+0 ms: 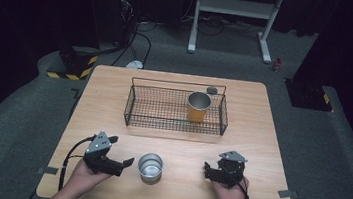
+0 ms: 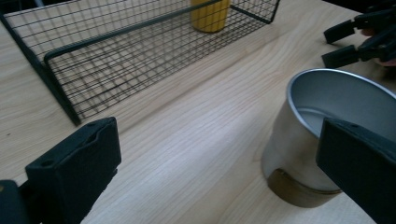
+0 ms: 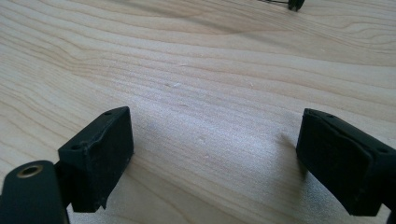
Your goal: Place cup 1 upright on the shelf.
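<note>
With its jaws wide apart, the left gripper [image 1: 126, 163] nears the silver cup [image 1: 150, 167]; straddle the rim squarely before closing. The right gripper [image 1: 207, 169] rests open on the table [image 1: 260, 139].

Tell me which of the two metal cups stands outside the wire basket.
The plain silver metal cup, upright on the bare wood between the two grippers; the yellow-sided metal cup stands inside the black wire basket.

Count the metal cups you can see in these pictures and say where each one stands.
2. A silver cup stands on the table between the two grippers; a yellow cup stands inside the wire basket, at its right end.
</note>
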A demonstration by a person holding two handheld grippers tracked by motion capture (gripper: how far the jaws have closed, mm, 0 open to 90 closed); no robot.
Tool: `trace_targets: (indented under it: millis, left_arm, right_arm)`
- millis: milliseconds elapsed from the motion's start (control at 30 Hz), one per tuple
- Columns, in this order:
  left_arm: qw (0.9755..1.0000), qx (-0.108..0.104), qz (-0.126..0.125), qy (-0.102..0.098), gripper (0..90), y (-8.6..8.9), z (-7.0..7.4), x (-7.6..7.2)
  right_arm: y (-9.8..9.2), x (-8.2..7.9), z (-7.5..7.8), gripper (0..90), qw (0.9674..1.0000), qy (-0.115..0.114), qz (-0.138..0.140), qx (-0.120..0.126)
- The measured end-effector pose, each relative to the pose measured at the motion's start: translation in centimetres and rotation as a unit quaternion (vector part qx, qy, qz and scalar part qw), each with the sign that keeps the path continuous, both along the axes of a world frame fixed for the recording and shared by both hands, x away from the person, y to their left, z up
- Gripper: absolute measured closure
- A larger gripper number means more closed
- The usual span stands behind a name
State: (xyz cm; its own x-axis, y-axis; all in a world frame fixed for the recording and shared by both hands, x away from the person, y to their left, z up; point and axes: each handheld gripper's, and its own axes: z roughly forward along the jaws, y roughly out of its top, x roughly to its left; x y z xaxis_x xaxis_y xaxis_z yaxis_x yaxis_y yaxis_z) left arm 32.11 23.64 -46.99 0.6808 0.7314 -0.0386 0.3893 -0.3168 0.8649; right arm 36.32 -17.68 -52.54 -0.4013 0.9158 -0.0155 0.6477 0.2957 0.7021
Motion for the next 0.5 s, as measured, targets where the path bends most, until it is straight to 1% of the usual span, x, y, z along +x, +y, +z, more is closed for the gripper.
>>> trace_targets:
  millis: [33, 67, 100, 267, 300, 333, 367, 433, 500]
  left_arm:
    - [1.0, -0.002, -0.008, 0.001, 0.5, -0.4, 0.1, -0.1]
    - [1.0, -0.002, -0.008, 0.001, 0.5, -0.4, 0.1, -0.1]
    - [0.9998, -0.004, -0.017, 0.002, 0.5, -0.8, 0.2, -0.2]
    - [0.9995, -0.012, -0.029, 0.001, 0.5, -1.6, 0.4, -0.4]
    - [0.9992, -0.018, -0.035, 0.002, 0.5, -2.0, 0.5, -0.6]
    - [0.9992, -0.018, -0.035, 0.002, 0.5, -2.0, 0.5, -0.6]
    - [0.999, -0.023, -0.037, 0.0, 0.5, -2.4, 0.5, -0.7]
    - [0.999, -0.024, -0.038, -0.001, 0.5, -2.6, 0.6, -0.7]
    - [0.9986, -0.023, -0.048, -0.004, 0.5, -3.2, 0.6, -0.9]
  right_arm:
    - [0.0, 0.0, 0.0, 11.0, 1.0, 0.0, 0.0, 0.0]
    - [0.0, 0.0, 0.0, 11.0, 1.0, 0.0, 0.0, 0.0]
    - [0.0, 0.0, 0.0, 11.0, 1.0, 0.0, 0.0, 0.0]
    - [0.0, 0.0, 0.0, 11.0, 1.0, 0.0, -0.001, 0.0]
    - [0.0, 0.0, 0.0, 11.0, 1.0, 0.0, -0.001, 0.0]
    - [0.0, 0.0, 0.0, 11.1, 1.0, 0.0, -0.001, 0.0]
    - [0.0, 0.0, 0.0, 11.1, 1.0, 0.0, -0.001, 0.0]
    - [0.0, 0.0, 0.0, 11.1, 1.0, 0.0, -0.001, 0.0]
    - [0.1, 0.0, 0.0, 11.1, 1.0, 0.0, -0.003, 0.0]
